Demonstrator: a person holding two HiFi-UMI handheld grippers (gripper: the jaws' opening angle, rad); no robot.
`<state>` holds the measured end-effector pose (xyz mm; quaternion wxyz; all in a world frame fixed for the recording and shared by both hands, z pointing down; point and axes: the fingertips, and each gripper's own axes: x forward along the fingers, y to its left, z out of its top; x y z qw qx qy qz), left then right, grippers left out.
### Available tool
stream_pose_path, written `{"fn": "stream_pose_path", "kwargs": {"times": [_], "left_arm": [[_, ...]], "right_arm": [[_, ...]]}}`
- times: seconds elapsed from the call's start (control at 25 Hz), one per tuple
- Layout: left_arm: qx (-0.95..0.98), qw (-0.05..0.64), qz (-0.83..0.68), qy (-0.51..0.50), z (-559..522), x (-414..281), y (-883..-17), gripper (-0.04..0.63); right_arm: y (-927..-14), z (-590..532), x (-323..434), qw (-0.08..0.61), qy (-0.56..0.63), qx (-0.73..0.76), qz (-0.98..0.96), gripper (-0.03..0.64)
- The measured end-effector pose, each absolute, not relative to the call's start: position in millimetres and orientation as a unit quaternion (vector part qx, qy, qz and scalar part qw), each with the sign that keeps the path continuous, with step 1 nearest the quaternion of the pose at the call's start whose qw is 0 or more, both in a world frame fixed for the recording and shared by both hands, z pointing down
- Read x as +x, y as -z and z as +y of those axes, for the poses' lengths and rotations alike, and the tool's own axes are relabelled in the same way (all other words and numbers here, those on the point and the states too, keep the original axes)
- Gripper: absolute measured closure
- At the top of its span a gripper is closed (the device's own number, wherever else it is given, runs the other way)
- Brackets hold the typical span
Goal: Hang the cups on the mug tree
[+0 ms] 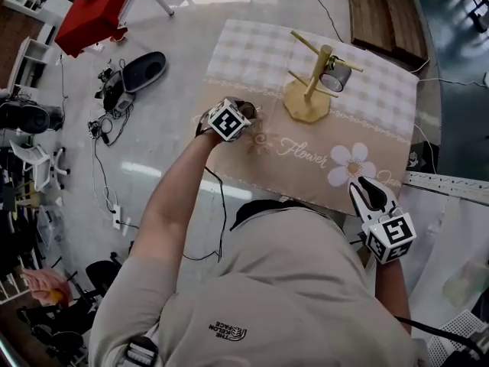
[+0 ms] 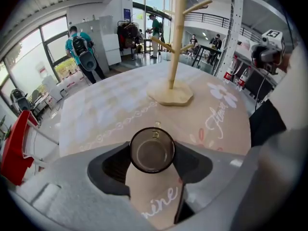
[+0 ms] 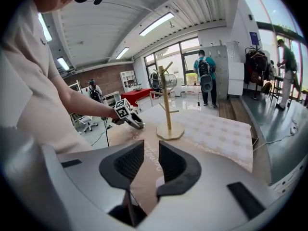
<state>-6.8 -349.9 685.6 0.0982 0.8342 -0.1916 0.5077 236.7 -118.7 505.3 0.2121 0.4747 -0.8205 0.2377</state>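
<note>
A wooden mug tree point(image 1: 312, 82) stands at the far middle of the cloth-covered table point(image 1: 252, 52); one glass cup point(image 1: 335, 76) hangs on a right-hand peg. My left gripper point(image 1: 246, 113) is low over the table's left edge. In the left gripper view a second glass cup point(image 2: 152, 150) stands upright between its jaws, which hug both sides; the left gripper point(image 2: 152, 147) is shut on it, with the tree point(image 2: 173, 47) beyond. My right gripper point(image 1: 368, 191) hovers at the near right edge; in its own view the right gripper point(image 3: 150, 150) is open and holds nothing, facing the tree point(image 3: 167, 105).
On the floor to the left lie cables and black gear point(image 1: 141, 71), and a red table point(image 1: 92, 10) stands further back. A wooden board point(image 1: 382, 10) lies beyond the table. People point(image 2: 79, 47) stand far back in the room.
</note>
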Motion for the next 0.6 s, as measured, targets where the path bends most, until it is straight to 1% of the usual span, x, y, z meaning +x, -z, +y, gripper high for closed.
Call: {"fn": "stream_pose_path", "kwargs": {"times": [0.16, 0.28, 0.4, 0.6], "left_arm": [[0.844, 0.121, -0.234, -0.467, -357, -8, -665, 0.325], [0.856, 0.113, -0.276, -0.423, -368, -5, -627, 0.325], [0.87, 0.091, -0.309, -0.373, -379, 6, -574, 0.325], [0.891, 0.028, -0.337, -0.305, -394, 40, -478, 0.325]], "right_arm": [[-508, -129, 236, 0.206, -0.24, 0.466, -0.826, 0.515], [-509, -138, 233, 0.197, -0.241, 0.461, -0.831, 0.515], [-510, -143, 229, 0.189, -0.242, 0.455, -0.836, 0.517], [-510, -148, 224, 0.177, -0.242, 0.452, -0.84, 0.521]]}}
